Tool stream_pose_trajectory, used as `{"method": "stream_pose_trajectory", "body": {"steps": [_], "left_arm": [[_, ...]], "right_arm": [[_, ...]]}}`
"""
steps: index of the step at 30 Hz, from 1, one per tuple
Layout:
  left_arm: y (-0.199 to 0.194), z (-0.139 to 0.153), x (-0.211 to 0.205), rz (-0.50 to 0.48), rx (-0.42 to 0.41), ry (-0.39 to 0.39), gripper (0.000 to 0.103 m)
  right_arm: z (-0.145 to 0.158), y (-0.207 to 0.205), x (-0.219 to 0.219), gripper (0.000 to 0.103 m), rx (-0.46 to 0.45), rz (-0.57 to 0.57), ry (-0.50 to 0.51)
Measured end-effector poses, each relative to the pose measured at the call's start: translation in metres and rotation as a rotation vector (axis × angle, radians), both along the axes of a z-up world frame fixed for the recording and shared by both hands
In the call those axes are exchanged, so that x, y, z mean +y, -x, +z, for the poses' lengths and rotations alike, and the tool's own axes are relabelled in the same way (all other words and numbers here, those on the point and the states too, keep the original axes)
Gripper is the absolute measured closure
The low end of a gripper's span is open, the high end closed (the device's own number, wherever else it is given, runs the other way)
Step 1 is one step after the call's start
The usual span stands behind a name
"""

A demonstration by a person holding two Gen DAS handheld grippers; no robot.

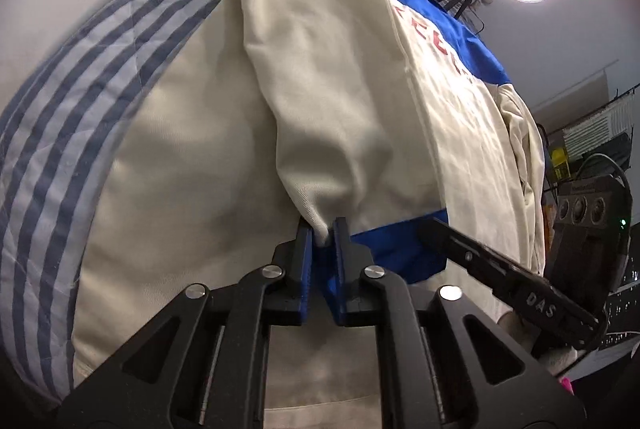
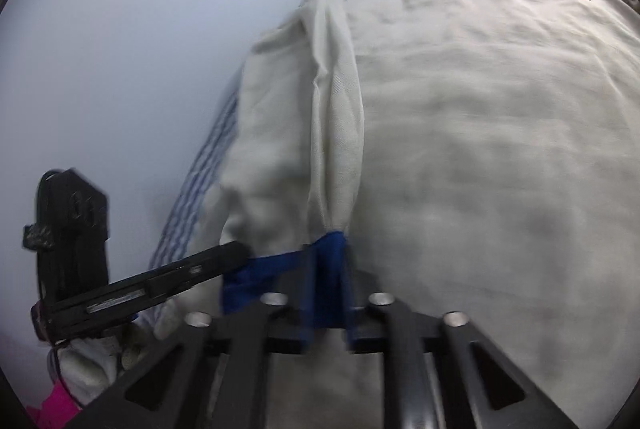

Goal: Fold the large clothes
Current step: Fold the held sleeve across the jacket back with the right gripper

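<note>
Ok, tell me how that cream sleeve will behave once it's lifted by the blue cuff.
Probably floppy: the sleeve already sags in soft folds above the left claw. Likely light, thin cloth. The cuff bunches where the right claw pinches it, so it may slip if tugged.

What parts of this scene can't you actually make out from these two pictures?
- Left wrist view: the red lettering on the cream and blue garment is foreshortened at the fold, unreadable.
- Right wrist view: the blue cuff and the right gripper are motion-blurred; the jaws' hold is unclear.
- Both views: the garment's lower hem is hidden behind the black gripper bodies.
- Left wrist view: the shelf clutter at the right edge is too small.
</note>
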State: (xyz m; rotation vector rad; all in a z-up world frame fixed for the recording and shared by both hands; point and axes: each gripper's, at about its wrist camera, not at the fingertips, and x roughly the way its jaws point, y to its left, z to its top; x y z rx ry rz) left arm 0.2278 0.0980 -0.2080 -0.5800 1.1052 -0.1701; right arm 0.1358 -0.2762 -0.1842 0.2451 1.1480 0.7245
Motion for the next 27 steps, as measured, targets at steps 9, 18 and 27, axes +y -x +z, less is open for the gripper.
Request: {"method": "stream_pose_trajectory", "body": {"steps": [9,18,27], "left_arm": [[0.072,0.093,0.034,0.042,-0.188,-0.232,0.098],[0.103,0.059,0.04,0.014,-0.075,-0.406,0.098],[0.115,0.055,0.039,-0.032,-0.064,-0.212,0.098]], "right_arm": [[0.06,0.073,0.032,0.098,-0.016,0.154,-0.211],[0.007,0.115,0.074,0.099,0.083,0.245,-0.059],[0.056,0.117,0.053,0.1,-0.019,0.244,-0.052]]}}
